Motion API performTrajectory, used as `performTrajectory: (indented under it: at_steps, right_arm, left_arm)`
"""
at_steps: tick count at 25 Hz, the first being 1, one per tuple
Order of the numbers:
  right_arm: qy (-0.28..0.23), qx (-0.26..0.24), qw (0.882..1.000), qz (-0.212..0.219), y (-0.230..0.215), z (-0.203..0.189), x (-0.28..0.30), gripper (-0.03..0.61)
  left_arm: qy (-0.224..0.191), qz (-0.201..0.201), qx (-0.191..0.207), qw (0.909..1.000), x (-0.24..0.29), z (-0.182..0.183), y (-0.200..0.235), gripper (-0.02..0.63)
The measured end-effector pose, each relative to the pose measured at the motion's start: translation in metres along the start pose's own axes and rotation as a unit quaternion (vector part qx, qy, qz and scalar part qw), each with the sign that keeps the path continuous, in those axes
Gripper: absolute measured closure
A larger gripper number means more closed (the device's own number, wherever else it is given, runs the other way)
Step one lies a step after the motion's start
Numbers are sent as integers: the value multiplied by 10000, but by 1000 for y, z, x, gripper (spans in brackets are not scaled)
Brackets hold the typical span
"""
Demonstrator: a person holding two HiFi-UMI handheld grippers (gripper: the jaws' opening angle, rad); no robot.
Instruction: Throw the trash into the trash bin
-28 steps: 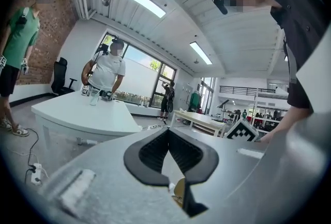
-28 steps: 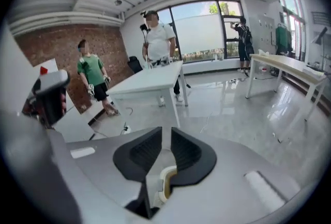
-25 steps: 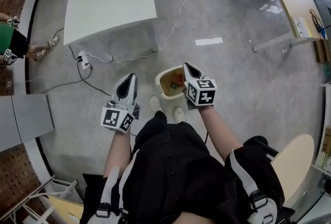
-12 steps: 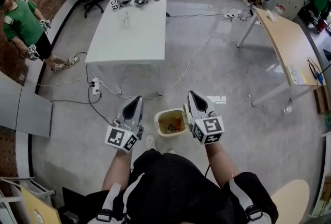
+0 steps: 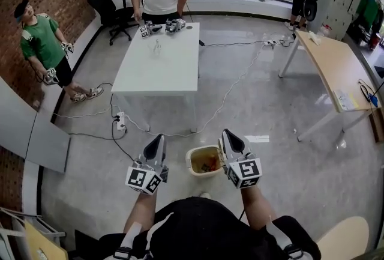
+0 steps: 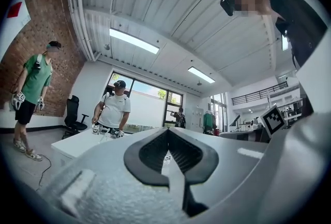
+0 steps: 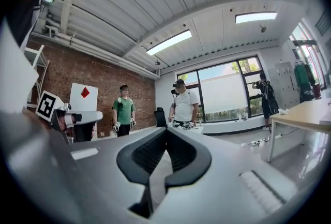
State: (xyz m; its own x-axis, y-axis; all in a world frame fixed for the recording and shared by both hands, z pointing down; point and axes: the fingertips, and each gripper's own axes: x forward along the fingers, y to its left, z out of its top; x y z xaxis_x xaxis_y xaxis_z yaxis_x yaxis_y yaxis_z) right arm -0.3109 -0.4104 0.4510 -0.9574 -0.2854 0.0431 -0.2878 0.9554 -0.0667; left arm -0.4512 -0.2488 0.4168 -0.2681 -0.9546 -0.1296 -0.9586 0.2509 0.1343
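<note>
Bin [image 5: 191,163], seemingly part-full, left tongs [image 5: 159,139], right tongs [image 5: 228,134]

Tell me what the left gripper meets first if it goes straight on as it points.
Probably the white table ahead. The left gripper, shut and empty, points roughly level toward it, nothing in between. It may clear the tabletop; height is unclear.
</note>
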Motion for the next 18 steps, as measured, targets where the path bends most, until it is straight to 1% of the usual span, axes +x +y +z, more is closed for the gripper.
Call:
performTrajectory:
  at_steps: [3, 5, 7, 9, 11, 14, 16, 18]
  right_arm:
    - [-326, 250, 9991, -115, 9, 8, -8, 572]
    - [-422, 325, 9984, -209, 20, 6, -16, 572]
    - [-403, 310, 9983, -282, 34, 3, -22, 572]
    - [-391, 344, 9981, -341, 50, 4, -26, 573]
    - [-406, 429, 9974, -406, 65, 2, -31, 572]
    - [-403, 414, 9967, -573, 84, -2, -45, 574]
    - [-397, 355, 9960, -722, 94, -1, -54, 572]
    - [-408, 408, 9943, -900, 103, -2, -64, 572]
  left_arm:
    - [28, -125, 107, 9999, -12, -3, 8, 613]
    - [42, -242, 92, 9997, -29, -7, 13, 613]
    - [68, -273, 3, 9996, -49, -6, 21, 612]
    - [93, -209, -110, 9997, -67, -3, 33, 614]
    - [83, -180, -211, 9996, -84, -7, 48, 614]
    - [25, -277, -287, 9992, -103, -12, 60, 614]
    - [16, -371, -313, 9988, -109, -7, 65, 614]
    - [38, -488, -326, 9983, -113, -1, 69, 612]
